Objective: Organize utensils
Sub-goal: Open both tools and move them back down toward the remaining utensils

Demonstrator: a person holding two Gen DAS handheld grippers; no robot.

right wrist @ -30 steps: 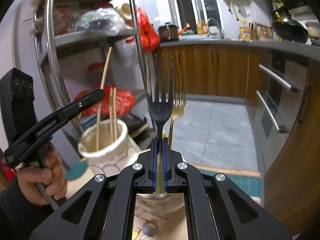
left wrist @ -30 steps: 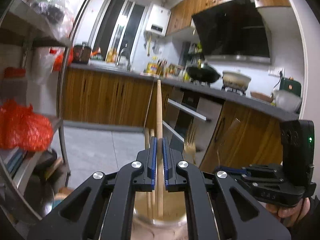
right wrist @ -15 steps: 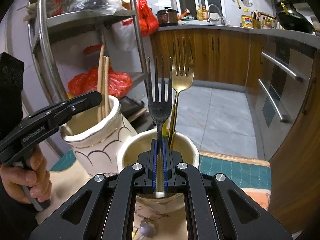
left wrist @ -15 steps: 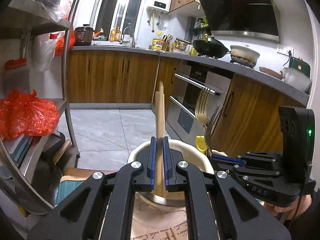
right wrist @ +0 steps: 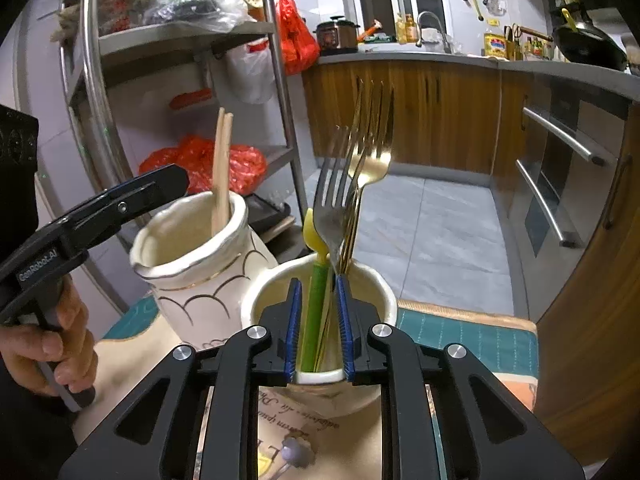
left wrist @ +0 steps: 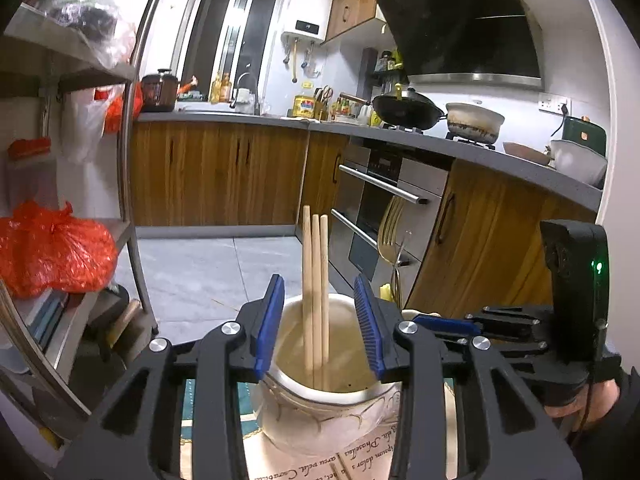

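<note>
Left gripper (left wrist: 320, 322): jaws opening, spread either side of three wooden chopsticks (left wrist: 316, 292), pads clear of them; chopsticks upright in white vase (left wrist: 320, 416) at 6 o'clock.

Right gripper (right wrist: 318, 322): jaws opening, astride silver fork (right wrist: 334, 208), gold fork (right wrist: 370, 152) and green-handled utensil (right wrist: 314, 304) in cream cup (right wrist: 380, 292), 6 o'clock; contact unclear.

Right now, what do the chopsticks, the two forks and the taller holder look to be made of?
Chopsticks: pale matte wood or bamboo, unlacquered.
Gold fork: shiny gold-toned metal.
Dark fork: greyish reflective metal, probably steel.
Taller holder: cream glazed ceramic with gold scallop lines and an uneven rim.
</note>
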